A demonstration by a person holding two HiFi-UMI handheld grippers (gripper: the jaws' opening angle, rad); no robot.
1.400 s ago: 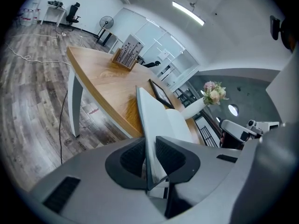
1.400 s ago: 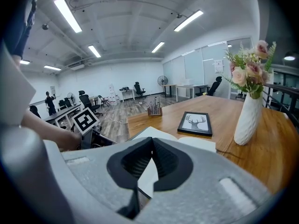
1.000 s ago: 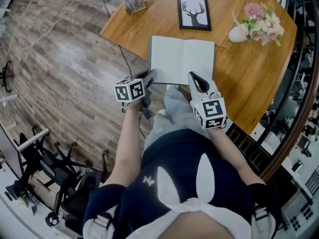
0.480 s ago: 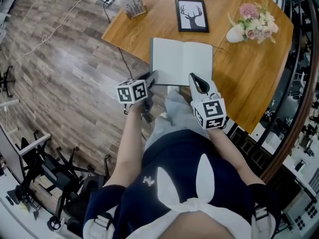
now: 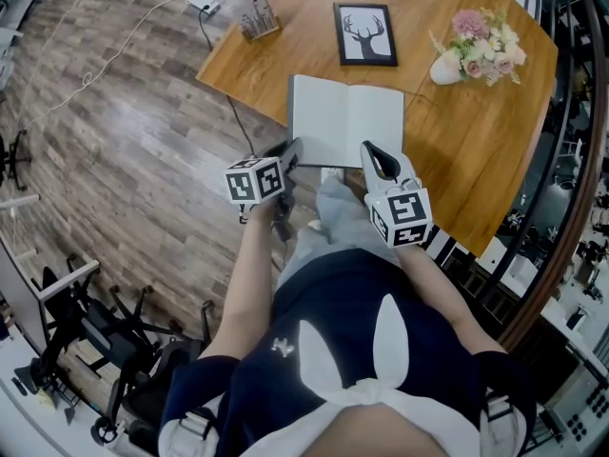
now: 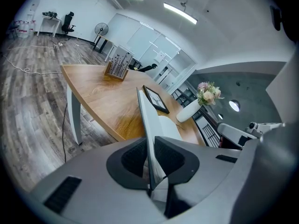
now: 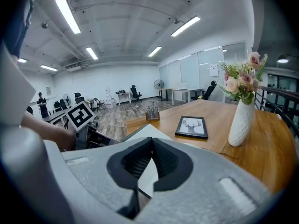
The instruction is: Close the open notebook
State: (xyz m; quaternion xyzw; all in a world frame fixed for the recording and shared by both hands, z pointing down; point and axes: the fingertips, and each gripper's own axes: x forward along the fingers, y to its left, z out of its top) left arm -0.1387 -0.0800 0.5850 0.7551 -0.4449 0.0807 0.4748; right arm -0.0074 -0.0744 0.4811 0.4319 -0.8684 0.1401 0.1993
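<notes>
head view: notebook [image 5: 347, 122] lies open on the wooden table [image 5: 285, 50], near its front edge, pages up. left gripper [image 5: 291, 150] is at the book's near-left corner, right gripper [image 5: 373, 152] at the near edge of the right page. further back on the table: framed deer picture [image 5: 365, 34], white vase of flowers [image 5: 447, 67], pen holder [image 5: 258, 17] at the far-left corner

left gripper view: left gripper [image 6: 149, 146] is pinching the notebook [image 6: 144, 111]. the thin left cover runs edge-on between the two pads, both pads tight against it. white page visible just right of the cover. table [image 6: 103, 97] runs away behind, with pen holder [image 6: 116, 69], deer picture [image 6: 155, 99] and vase [image 6: 189, 111] on it

right gripper view: right gripper [image 7: 150, 141] has its tips pressed together, and I can't make out anything caught between them. white notebook [image 7: 144, 130] page shows just past the tips and through the gap lower down between the pads. beyond it: deer picture [image 7: 192, 127], vase [image 7: 240, 120] on the right, pen holder [image 7: 152, 112] far back, all on the table [image 7: 271, 139]. marker cube of the left gripper is in frame at the left, beside the person's hand
</notes>
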